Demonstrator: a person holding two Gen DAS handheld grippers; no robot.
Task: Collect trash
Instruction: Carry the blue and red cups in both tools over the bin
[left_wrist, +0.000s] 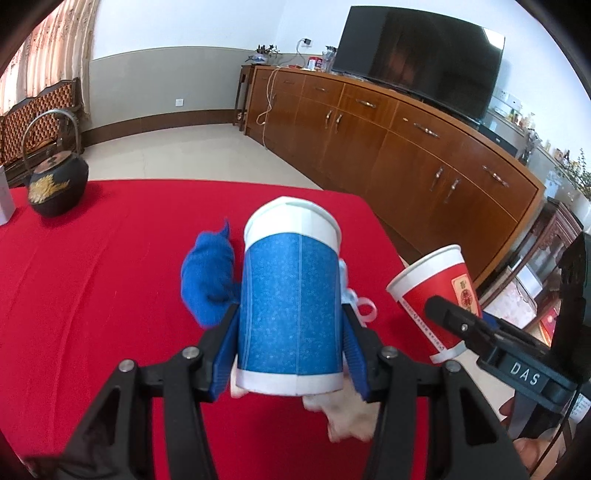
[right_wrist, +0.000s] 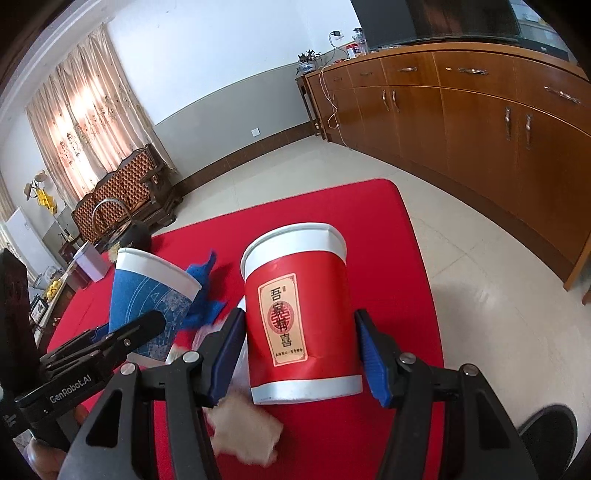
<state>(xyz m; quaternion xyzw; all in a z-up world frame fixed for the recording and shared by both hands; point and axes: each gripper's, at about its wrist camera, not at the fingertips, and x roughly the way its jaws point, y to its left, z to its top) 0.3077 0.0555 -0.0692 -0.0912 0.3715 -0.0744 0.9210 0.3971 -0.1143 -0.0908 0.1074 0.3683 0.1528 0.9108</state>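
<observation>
Left gripper (left_wrist: 291, 354) clamps blue cup (left_wrist: 291, 302), pads touching both sides. Right gripper (right_wrist: 301, 354) brackets red cup (right_wrist: 301, 317); right pad shows a gap, so grip unclear. Blue rag (left_wrist: 208, 280) beyond-left, tissue (right_wrist: 243, 432) just beneath. Step: cups picked, likely next stack or bin them.

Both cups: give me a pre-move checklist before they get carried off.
1. Left gripper clamped on blue cup: ok.
2. Right gripper closed on red cup: cannot tell; a gap shows at the right pad.
3. Cups apart from each other: ok.
4. Cups empty inside: cannot tell.
5. Loose trash left on red tablecloth: not ok; blue rag and crumpled tissue remain.
6. Black teapot out of the way: ok.
</observation>
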